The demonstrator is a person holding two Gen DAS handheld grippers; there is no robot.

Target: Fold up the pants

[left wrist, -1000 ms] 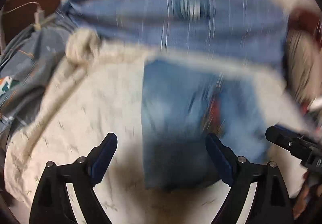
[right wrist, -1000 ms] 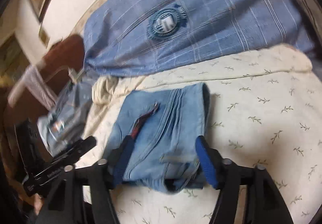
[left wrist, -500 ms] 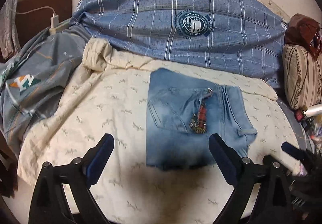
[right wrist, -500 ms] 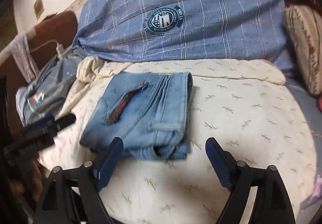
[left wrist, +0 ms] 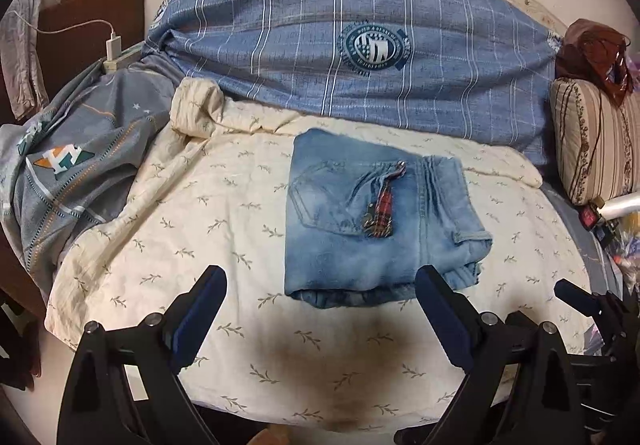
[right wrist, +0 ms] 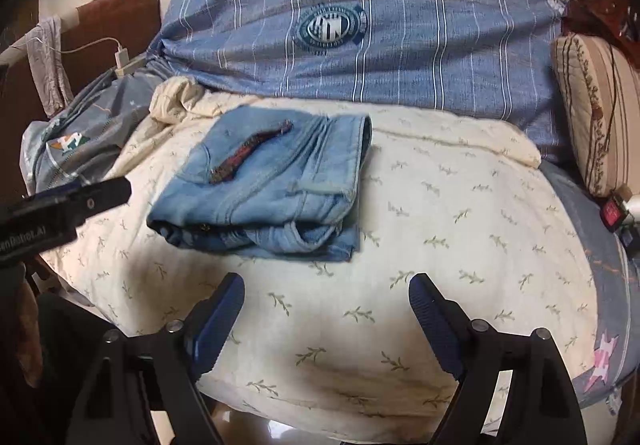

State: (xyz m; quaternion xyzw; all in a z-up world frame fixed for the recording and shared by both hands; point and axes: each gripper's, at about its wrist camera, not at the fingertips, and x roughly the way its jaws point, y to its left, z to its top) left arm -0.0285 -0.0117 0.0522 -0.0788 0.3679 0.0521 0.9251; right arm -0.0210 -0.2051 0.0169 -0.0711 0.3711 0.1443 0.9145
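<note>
Folded pants [left wrist: 376, 221] are shown lying on the cream leaf-print blanket [left wrist: 200, 229] of the bed, below a blue plaid pillow [left wrist: 360, 37]. The left tongs [left wrist: 320, 309] and right tongs [right wrist: 326, 313] are held spread and empty, apart from the pants.

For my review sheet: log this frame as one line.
pants: folded, lying on cream blanket | left gripper: open, empty | right gripper: open, empty | contact: none

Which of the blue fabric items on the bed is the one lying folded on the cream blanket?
The jeans, a compact denim stack with a plaid strip on the pocket. The checked blue pillow sits behind the blanket; the grey-blue quilt lies crumpled to the left.
</note>
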